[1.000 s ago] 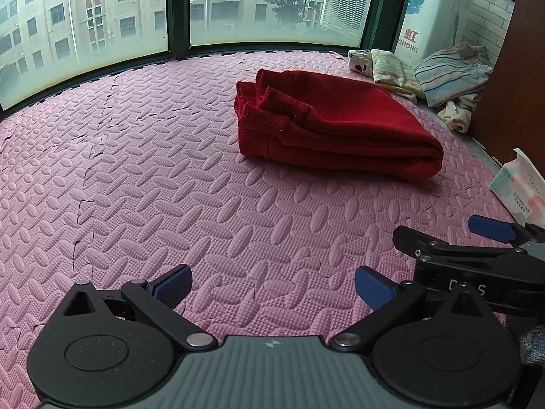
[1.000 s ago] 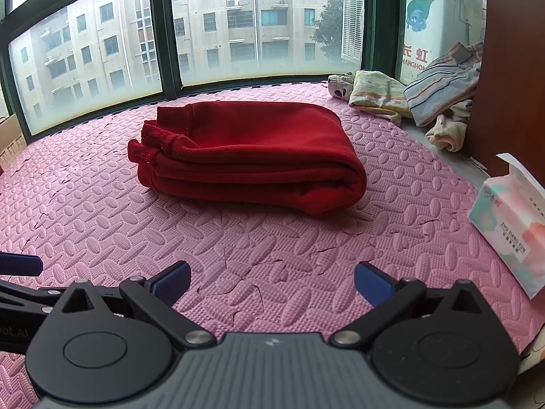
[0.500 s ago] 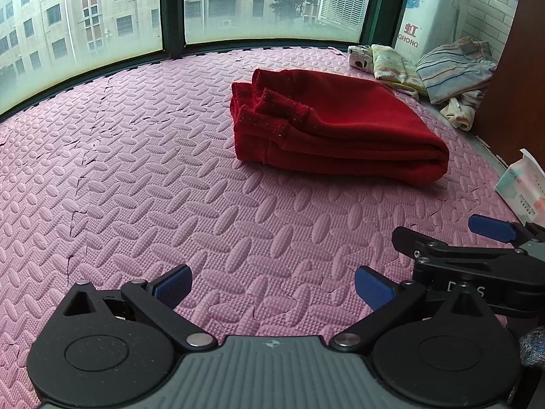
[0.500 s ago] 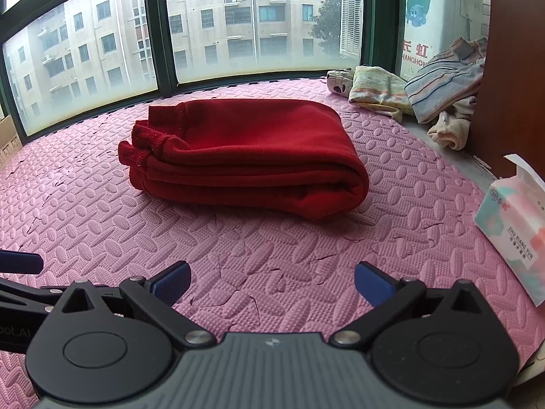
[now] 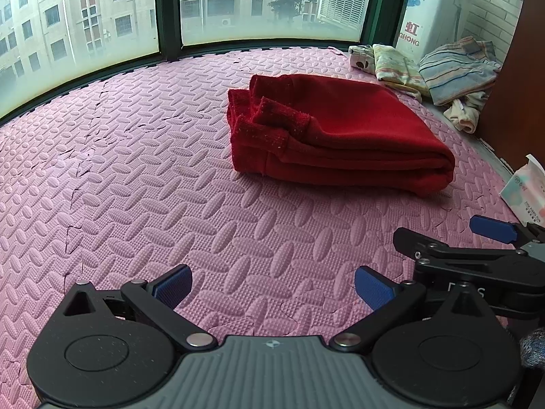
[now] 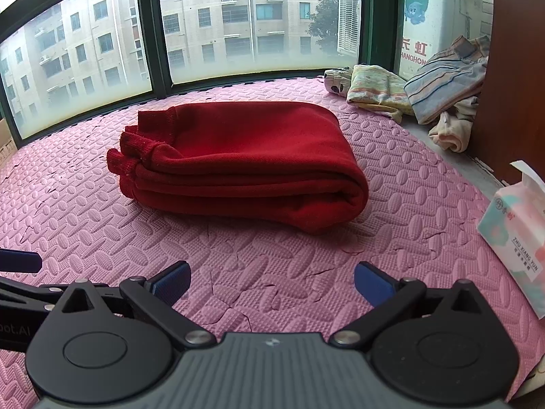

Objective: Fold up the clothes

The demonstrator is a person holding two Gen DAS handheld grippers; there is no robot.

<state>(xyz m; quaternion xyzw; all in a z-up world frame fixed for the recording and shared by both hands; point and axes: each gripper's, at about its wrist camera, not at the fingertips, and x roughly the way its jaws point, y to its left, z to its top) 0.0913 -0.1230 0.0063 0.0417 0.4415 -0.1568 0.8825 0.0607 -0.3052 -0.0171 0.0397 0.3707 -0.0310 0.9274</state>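
The pink mat carries a red garment already folded into a thick stack, lying mid-mat toward the window edge, its long axis running left-right with cuffs left and the rounded fold right; a loose pile of clothes sits at the far right corner. Both grippers hang near the mat's near edge, well apart from the garment, which lies straight ahead of the right gripper and ahead-right of the left gripper, so the right looks nearer. Each has its 2 fingers spread wide, holding nothing.
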